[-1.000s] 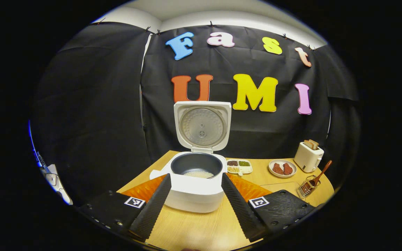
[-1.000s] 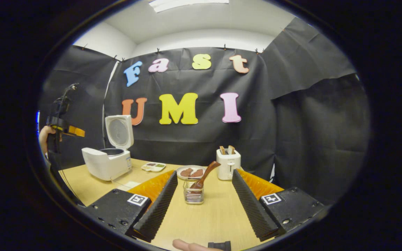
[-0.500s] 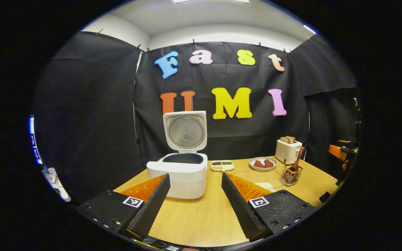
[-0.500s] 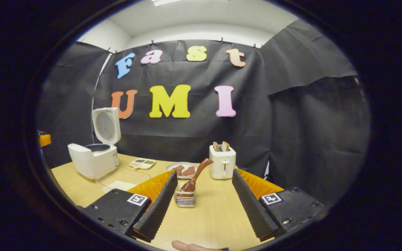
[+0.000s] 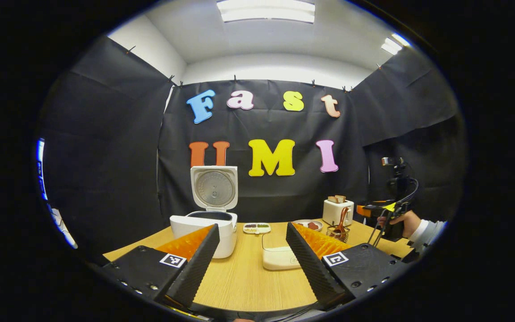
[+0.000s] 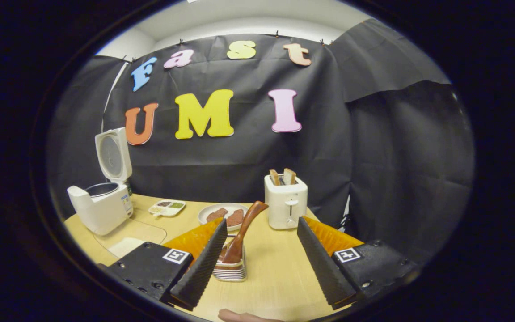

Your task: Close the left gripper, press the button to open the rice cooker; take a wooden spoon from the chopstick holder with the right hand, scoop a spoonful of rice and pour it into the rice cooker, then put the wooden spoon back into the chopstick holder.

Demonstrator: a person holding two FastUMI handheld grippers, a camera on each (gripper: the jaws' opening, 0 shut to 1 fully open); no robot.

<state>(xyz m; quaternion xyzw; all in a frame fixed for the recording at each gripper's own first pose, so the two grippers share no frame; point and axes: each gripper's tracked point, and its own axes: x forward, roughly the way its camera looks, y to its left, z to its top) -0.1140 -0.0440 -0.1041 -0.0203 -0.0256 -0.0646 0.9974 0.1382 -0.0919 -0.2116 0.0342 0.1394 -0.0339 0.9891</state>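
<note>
Between the right gripper (image 6: 257,259) fingers, spread wide, stands the wooden spoon (image 6: 242,232), untouched; left gripper (image 5: 251,264) wide too.

Toaster (image 6: 285,201) just behind wooden spoon (image 6: 242,230)

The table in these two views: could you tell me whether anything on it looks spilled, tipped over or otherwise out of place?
Nothing stands out. The rice cooker stands upright with its lid raised, the wooden spoon leans in the chopstick holder, the toaster is upright with bread in its slots, and the plate and divided dish sit flat. No spill shows on the table.
</note>
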